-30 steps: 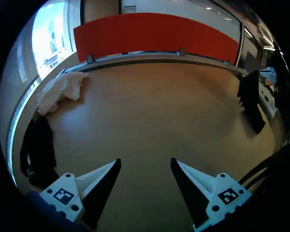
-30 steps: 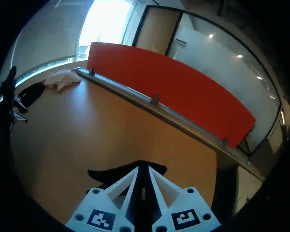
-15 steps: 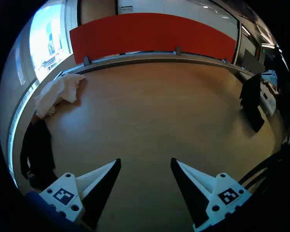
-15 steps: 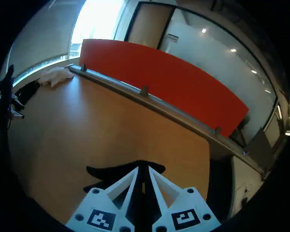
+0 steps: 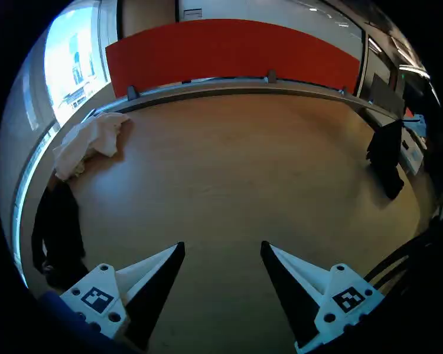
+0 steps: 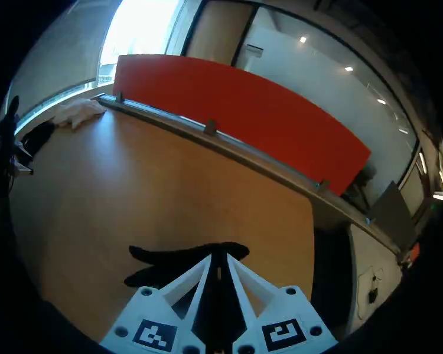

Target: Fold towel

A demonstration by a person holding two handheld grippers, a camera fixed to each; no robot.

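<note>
In the left gripper view, the left gripper (image 5: 222, 251) has its 2 fingers (image 5: 156, 277) spread wide, gripping and touching nothing, above the wooden table (image 5: 233, 171). 1 crumpled white towel (image 5: 88, 141) lies just below the left end of the red divider (image 5: 233, 53). 1 black cloth (image 5: 56, 227) lies farther from the divider, past the white towel. 1 black towel (image 5: 386, 156) stands raised near the divider's right end.

In the right gripper view, the right gripper (image 6: 220, 259) has its 2 fingers (image 6: 180, 289) pressed together on the black towel (image 6: 174, 265), well apart from the red divider (image 6: 239, 112). The white towel (image 6: 74, 111) lies by the divider's left end, with the black cloth (image 6: 35, 134) near it.
</note>
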